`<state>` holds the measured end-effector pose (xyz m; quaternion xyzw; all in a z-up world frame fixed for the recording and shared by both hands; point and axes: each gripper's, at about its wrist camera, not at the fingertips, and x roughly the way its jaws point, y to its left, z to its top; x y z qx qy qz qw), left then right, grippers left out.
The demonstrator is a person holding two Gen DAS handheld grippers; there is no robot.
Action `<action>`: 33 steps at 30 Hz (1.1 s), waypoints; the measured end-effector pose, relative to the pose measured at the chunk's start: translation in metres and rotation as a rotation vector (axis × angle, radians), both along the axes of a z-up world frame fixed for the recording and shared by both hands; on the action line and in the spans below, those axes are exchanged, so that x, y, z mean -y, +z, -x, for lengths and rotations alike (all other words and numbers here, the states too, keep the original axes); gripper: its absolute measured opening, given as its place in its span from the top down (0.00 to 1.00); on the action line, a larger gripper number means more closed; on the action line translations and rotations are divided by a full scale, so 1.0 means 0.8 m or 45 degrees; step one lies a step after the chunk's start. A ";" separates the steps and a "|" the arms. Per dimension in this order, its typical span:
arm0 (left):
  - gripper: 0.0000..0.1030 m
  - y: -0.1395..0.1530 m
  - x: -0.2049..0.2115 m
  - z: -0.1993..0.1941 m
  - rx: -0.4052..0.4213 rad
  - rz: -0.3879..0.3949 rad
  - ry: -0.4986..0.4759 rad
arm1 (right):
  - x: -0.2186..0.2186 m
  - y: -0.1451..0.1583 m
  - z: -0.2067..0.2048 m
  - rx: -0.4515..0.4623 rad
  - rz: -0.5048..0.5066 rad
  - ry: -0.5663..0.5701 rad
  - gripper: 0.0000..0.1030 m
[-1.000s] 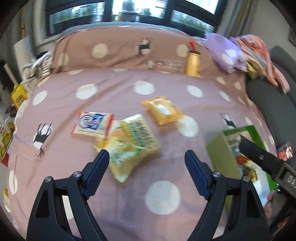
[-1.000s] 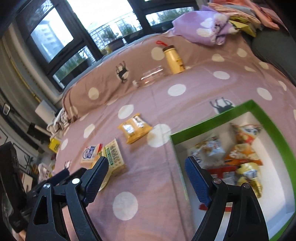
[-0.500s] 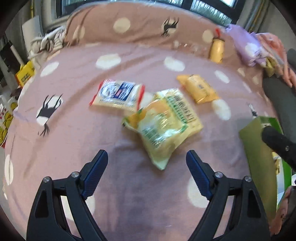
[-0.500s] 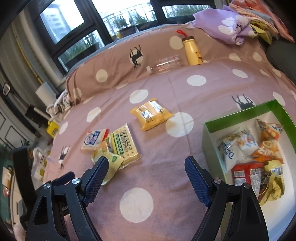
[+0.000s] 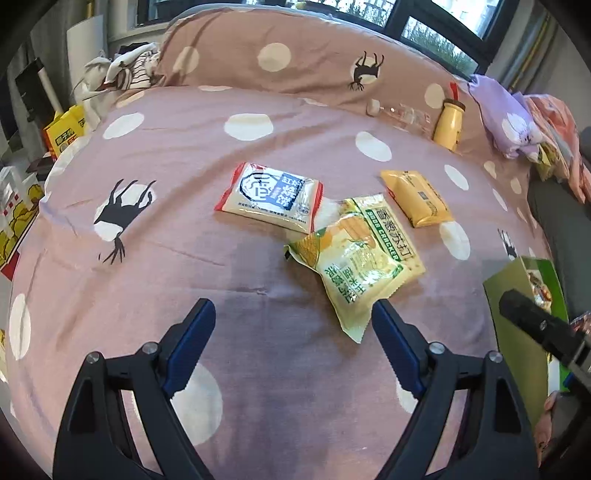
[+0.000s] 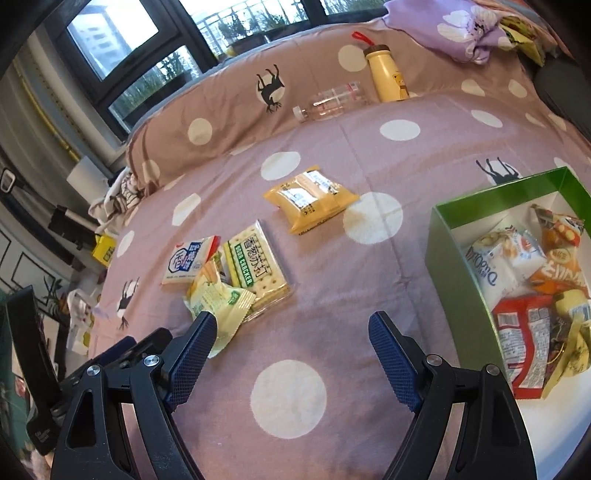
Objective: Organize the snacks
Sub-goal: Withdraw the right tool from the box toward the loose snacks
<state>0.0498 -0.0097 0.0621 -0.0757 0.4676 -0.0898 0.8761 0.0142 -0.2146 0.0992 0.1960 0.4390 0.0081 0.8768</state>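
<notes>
Several snack packs lie on the pink dotted bedspread. A yellow-green corn snack bag (image 5: 351,273) (image 6: 216,301) rests partly on a soda cracker pack (image 5: 391,236) (image 6: 256,260). Left of them is a white, blue and red pack (image 5: 271,197) (image 6: 190,258), and farther back an orange pack (image 5: 415,197) (image 6: 310,197). My left gripper (image 5: 293,325) hovers open, just short of the corn bag, nothing between its fingers. Also open and empty, my right gripper (image 6: 291,334) hangs over bare bedspread. A green box (image 6: 443,236) (image 5: 517,295) at the right holds several snacks.
A yellow bottle (image 6: 386,74) (image 5: 448,123) and a clear plastic bottle (image 6: 332,101) lie against the brown dotted pillow (image 6: 229,107) at the back. A purple cloth bundle (image 6: 458,33) sits at the far right. Clutter and a yellow box (image 5: 66,129) stand off the bed's left edge.
Both grippers have come down and closer to the snacks. In the left wrist view the corn bag has shifted from centre to the right finger. The green box has slid right in the right wrist view.
</notes>
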 end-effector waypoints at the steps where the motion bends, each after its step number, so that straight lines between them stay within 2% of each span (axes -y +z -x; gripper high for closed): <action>1: 0.16 0.001 0.000 0.001 0.005 0.004 -0.005 | -0.002 0.000 0.000 -0.002 0.012 0.008 0.18; 6: 0.16 0.001 0.002 0.000 -0.005 0.004 -0.006 | -0.009 -0.004 -0.001 -0.023 0.034 0.011 0.18; 11: 0.16 -0.004 0.009 -0.003 -0.069 0.026 -0.023 | -0.010 -0.012 -0.003 -0.053 0.034 0.005 0.18; 17: 0.16 -0.010 0.011 -0.003 -0.106 0.002 -0.019 | -0.012 -0.027 -0.009 -0.152 0.093 -0.033 0.18; 24: 0.16 -0.011 0.013 -0.003 -0.117 -0.002 -0.027 | -0.017 -0.040 -0.011 -0.204 0.085 -0.014 0.18; 28: 0.16 -0.010 0.017 -0.002 -0.110 -0.042 -0.041 | -0.021 -0.040 -0.009 -0.197 0.085 -0.006 0.18; 33: 0.15 -0.002 0.024 0.004 -0.044 -0.099 -0.048 | -0.024 -0.037 -0.007 -0.183 0.108 -0.018 0.18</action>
